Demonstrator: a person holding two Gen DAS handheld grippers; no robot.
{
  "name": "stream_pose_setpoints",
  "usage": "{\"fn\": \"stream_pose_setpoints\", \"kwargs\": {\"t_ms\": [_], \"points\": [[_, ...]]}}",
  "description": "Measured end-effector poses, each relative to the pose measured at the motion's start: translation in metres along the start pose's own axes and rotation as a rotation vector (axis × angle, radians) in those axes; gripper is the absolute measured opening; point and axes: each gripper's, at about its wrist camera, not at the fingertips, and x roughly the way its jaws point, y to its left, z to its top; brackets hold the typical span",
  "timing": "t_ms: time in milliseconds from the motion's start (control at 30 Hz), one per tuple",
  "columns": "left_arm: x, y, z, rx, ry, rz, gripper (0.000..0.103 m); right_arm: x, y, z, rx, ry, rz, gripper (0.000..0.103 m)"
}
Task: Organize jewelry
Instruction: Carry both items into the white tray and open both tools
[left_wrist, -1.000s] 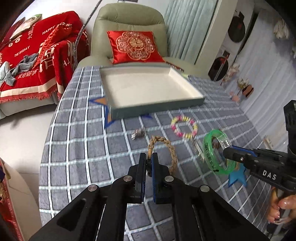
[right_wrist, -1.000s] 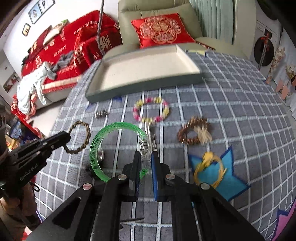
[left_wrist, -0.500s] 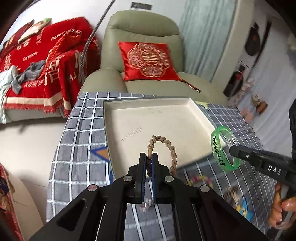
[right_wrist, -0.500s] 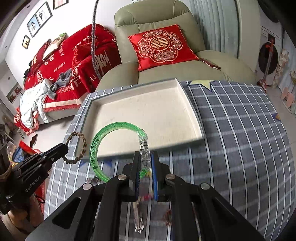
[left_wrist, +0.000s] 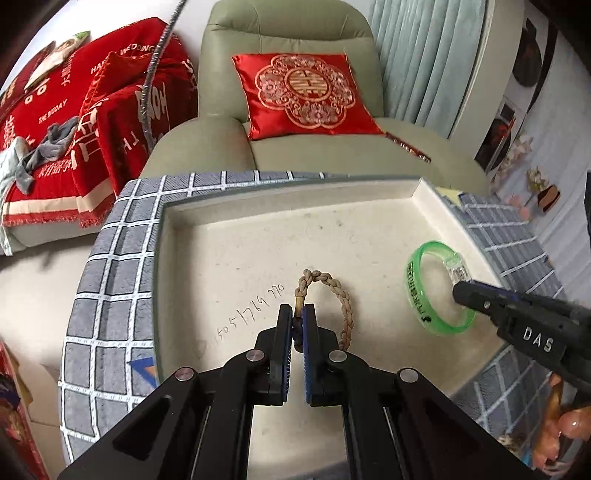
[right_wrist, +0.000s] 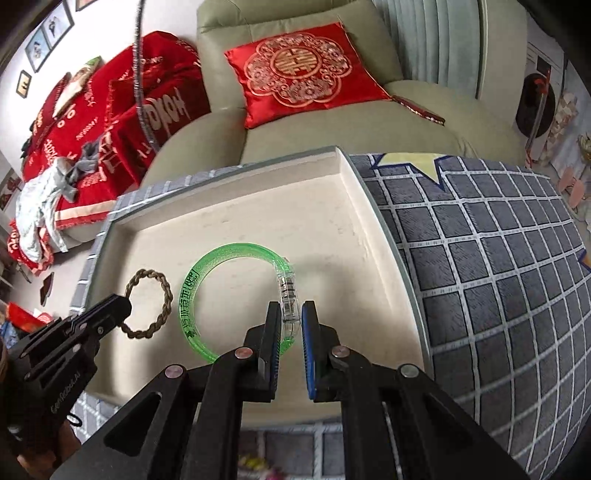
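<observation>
Two bracelets hang over the cream tray (left_wrist: 177, 236): my left gripper (left_wrist: 297, 319) pinches the braided bracelet (left_wrist: 332, 291), my right gripper (right_wrist: 291, 321) clamps the green bangle's (right_wrist: 207, 273) clear clasp. Releasing too high, I judge, could bounce them out.

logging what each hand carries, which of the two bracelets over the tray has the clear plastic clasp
The green bangle, held by the right gripper on that clear clasp. The braided rope bracelet in the left gripper is a tan cord loop with no such clasp.
</observation>
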Motion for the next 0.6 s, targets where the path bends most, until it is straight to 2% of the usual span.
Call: {"fn": "stream_pose_setpoints", "kwargs": {"t_ms": [233, 500, 533, 600], "points": [[0.015, -0.004, 0.001, 0.023, 0.03, 0.042, 0.02, 0.022, -0.008, 0.003, 0.01, 0.035, -0.016, 0.012], [0.02, -0.018, -0.004, 0.088, 0.028, 0.127, 0.02, 0.022, 0.005, 0.001, -0.069, 0.028, -0.072, 0.014], [0.02, -0.018, -0.004, 0.086, 0.031, 0.129, 0.02, 0.022, 0.005, 0.001, -0.067, 0.029, -0.072, 0.016], [0.018, -0.017, -0.004, 0.07, 0.035, 0.126, 0.02, 0.021, 0.003, 0.002, -0.055, 0.033, -0.053, 0.032]]}}
